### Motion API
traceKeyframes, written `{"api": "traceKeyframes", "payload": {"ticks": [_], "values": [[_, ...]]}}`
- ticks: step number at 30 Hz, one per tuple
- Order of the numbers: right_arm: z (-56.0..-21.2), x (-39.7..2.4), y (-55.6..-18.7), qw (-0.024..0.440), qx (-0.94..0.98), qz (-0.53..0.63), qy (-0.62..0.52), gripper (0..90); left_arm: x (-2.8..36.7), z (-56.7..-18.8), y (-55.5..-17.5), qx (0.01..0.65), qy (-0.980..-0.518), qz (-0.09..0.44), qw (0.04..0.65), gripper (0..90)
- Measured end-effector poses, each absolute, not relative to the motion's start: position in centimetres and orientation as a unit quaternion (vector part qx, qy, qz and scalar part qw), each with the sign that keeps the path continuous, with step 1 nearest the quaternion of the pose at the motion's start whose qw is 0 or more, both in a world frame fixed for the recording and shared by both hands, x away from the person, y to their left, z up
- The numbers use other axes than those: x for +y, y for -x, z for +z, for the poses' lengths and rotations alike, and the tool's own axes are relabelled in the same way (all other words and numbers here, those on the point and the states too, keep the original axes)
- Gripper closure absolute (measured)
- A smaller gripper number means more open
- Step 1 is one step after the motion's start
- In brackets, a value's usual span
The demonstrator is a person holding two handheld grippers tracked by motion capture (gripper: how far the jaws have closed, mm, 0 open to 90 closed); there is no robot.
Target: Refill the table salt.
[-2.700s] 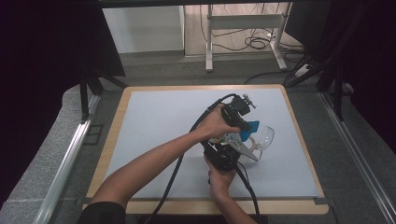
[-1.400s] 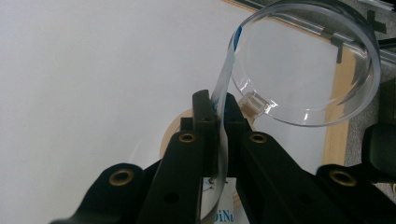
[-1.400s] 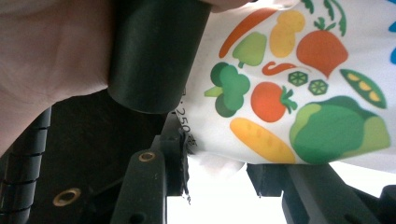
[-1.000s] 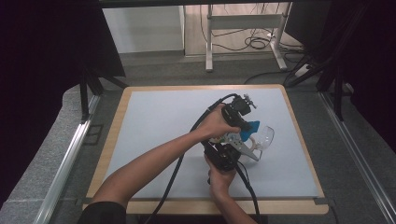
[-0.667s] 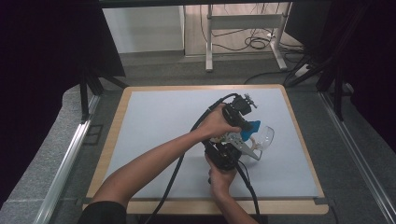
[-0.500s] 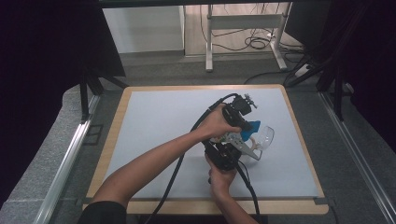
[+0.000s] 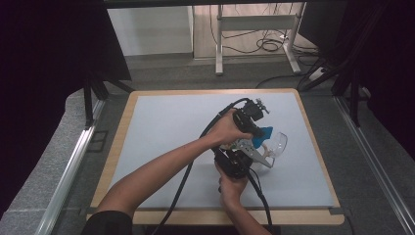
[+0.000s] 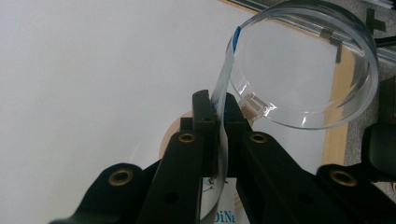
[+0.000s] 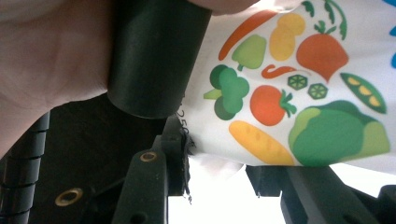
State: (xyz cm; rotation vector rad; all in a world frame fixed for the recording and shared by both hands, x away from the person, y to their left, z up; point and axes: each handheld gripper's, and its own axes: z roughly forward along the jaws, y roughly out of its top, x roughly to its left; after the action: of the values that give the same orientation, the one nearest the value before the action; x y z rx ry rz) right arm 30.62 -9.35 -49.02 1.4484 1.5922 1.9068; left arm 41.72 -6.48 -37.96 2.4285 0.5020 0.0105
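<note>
Pouch (image 9: 299, 93), white, printed with vegetables, blue-topped: held above the right half of the pale surface (image 7: 161, 132). Left tongs (image 8: 217, 109) pinched tight on its thin top edge. Right tongs (image 9: 217, 175) partly closed, gripping its lower part. Clear glass bowl (image 8: 308, 70) just beside it, tipped on its side.

One camera looks down from above the near side of the bench (image 7: 161, 127); two ride close behind fingers, sharing its white surface
</note>
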Motion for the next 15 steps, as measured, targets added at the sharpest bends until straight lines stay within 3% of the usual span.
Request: {"api": "traceKeyframes", "payload": {"ticks": [15], "values": [[-48.91, -9.29, -30.72, 0.128, 0.546, 0.657, -0.504, 64.3, -6.49, -37.95, -41.74, 0.191, -0.926, 0.004, 0.324, 88.9]]}}
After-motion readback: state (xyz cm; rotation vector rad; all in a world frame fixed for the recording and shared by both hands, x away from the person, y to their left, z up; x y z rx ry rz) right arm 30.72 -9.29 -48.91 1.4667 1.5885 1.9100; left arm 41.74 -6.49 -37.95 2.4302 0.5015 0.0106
